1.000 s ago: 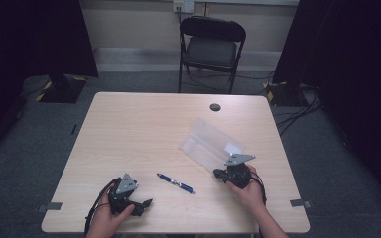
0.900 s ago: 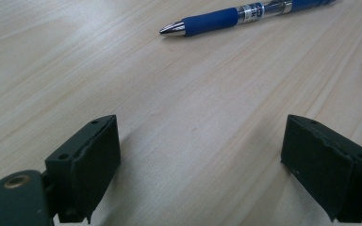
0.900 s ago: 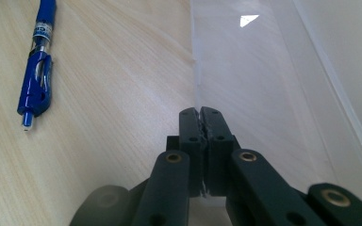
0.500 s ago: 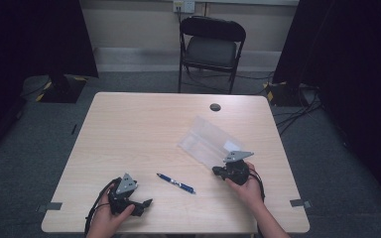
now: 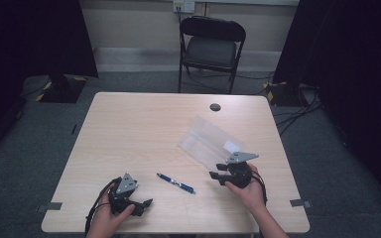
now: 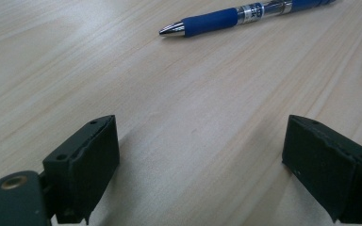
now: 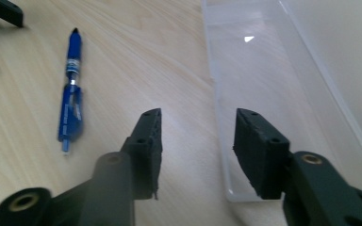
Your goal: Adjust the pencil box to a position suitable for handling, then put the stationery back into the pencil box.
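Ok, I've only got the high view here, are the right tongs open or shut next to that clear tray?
Observer: Open. The right tongs have just been opening. The near corner of the clear tray shows in the gap, and the pads aren't pressing on it.
Operator: And the left tongs?
Observer: The left tongs stand wide open over the table, with nothing between them.
Operator: Which end of the pen is the tip?
Observer: The blue pen has its silver tip at the end nearer the left tongs.
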A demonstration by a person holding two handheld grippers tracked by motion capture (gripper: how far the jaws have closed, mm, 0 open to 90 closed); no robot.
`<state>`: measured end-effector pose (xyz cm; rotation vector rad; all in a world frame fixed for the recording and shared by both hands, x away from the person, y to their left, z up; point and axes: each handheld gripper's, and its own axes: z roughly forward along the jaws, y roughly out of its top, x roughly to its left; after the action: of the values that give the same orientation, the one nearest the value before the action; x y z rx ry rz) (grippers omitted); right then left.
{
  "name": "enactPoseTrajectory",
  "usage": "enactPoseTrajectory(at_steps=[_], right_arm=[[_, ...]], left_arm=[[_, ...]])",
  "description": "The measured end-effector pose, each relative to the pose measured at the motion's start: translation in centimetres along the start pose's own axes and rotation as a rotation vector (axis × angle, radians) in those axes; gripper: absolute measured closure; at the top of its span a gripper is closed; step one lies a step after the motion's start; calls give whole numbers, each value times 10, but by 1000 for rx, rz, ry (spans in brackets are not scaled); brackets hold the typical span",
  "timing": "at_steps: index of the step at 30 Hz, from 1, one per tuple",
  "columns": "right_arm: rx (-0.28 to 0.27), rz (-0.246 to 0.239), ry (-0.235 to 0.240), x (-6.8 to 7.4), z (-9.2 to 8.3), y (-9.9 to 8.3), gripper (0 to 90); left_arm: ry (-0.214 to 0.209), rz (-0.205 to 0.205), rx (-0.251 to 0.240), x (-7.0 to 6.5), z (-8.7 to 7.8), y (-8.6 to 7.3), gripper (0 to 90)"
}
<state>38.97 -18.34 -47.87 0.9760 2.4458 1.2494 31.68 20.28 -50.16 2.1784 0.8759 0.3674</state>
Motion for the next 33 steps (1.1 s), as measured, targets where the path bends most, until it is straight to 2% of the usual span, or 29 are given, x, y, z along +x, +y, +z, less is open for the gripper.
enactPoseTrajectory(at_steps=[2, 3, 4, 12, 26, 33], right_arm=[[-21, -9, 9, 9, -2, 1, 410], [-21, -9, 9, 9, -2, 1, 410], [-26, -11, 32, 14, -1, 3, 370], [-16, -41, 68, 35, 11, 10, 305], [12, -72, 96, 52, 26, 17, 286], [35, -77, 117, 61, 40, 20, 310]], left_arm=[[-1, 0, 0, 0, 0, 0, 110], [-2, 0, 0, 0, 0, 0, 110], [-2, -1, -1, 0, 0, 0, 110], [-1, 1, 0, 0, 0, 0, 110], [-2, 1, -1, 0, 0, 0, 109], [-2, 1, -1, 0, 0, 0, 110]])
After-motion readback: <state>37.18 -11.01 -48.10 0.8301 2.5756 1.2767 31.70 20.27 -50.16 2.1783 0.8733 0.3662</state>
